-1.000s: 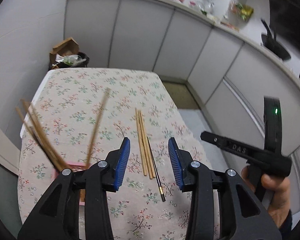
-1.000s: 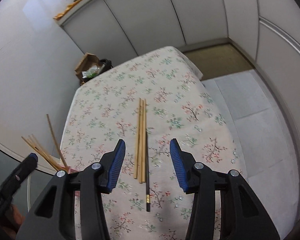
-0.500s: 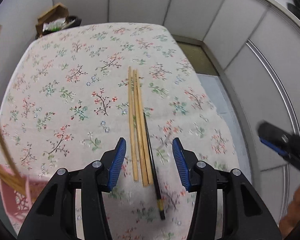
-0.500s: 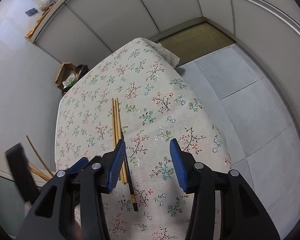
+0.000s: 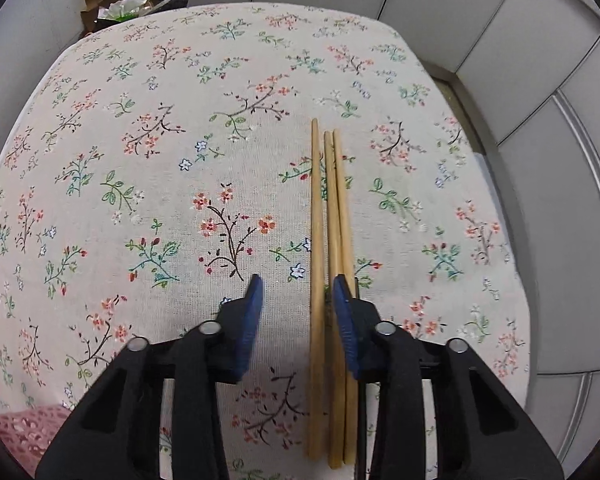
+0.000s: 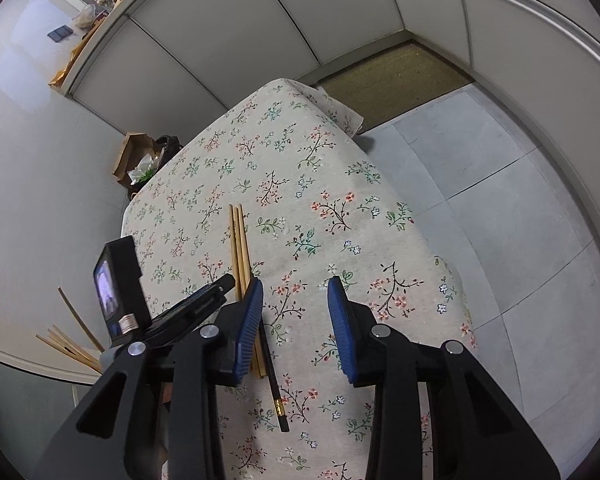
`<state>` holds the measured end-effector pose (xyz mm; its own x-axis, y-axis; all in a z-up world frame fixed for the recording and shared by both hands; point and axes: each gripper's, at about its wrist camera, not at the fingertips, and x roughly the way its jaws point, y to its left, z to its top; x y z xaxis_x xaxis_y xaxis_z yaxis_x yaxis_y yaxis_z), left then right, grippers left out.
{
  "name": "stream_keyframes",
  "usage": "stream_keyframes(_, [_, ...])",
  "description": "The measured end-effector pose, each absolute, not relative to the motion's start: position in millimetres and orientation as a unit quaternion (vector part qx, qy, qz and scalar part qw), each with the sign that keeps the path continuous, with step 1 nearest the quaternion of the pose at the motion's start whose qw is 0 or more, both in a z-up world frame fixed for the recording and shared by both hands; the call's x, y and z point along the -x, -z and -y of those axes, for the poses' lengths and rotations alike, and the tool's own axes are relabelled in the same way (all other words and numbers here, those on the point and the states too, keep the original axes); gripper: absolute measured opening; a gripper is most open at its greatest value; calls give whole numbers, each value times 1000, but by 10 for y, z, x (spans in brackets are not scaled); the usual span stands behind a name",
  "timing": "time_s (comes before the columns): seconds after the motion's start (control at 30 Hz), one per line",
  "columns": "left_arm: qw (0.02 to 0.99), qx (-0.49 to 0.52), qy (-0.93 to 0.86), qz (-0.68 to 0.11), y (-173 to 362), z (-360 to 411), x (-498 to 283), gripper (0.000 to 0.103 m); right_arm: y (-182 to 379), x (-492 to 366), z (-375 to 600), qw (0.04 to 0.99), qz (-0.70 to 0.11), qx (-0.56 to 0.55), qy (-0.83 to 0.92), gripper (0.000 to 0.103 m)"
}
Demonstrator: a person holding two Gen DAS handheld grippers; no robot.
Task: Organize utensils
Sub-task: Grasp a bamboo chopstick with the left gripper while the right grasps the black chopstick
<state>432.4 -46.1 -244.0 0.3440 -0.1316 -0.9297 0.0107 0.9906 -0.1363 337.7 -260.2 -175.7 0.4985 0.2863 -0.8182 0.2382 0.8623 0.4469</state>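
Observation:
Three wooden chopsticks (image 5: 318, 208) lie side by side on the floral tablecloth (image 5: 160, 160). My left gripper (image 5: 296, 292) hangs low over their near half with its jaws closing. The leftmost stick lies between the blue pads, which do not press on it. The other two run under the right finger (image 5: 344, 312). A black chopstick (image 6: 274, 384) with a gold band lies beside the wooden chopsticks (image 6: 238, 240). My right gripper (image 6: 294, 304) hovers just right of them, jaws closing on nothing but cloth. The left gripper (image 6: 204, 304) shows at the sticks in the right wrist view.
A pink holder (image 5: 20, 428) sits at the table's near left, with several wooden chopsticks (image 6: 68, 340) sticking up from it. A cardboard box and bin (image 6: 140, 160) stand past the far left corner. Grey floor tiles (image 6: 500, 220) lie beyond the table's right edge.
The left gripper has come down close over the chopsticks and its jaws have narrowed around the leftmost stick. The right gripper has rolled and shifted right, and its jaws have narrowed too.

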Motion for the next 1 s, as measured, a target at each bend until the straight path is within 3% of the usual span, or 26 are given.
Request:
stream_keyframes(0.13, [813,48,43,-579,2521,498,-4399,21,1748,-3393,2572,825,-500,-262,-17,34])
stream_keyframes(0.23, [818,22,51,-572,2545,598,-4391,7,1775,-3421,2519,826,-505,-250,-22,34])
stream_keyframes(0.63, [796,54,129,-588,2346,611,-3706,6,2084,-3562,2455,814,-542,-209,-17,24])
stream_keyframes(1.0, [880,80,140,-446,1064,317,-2867,6,2364,-3589,2070,793,-588,-146,-65,20])
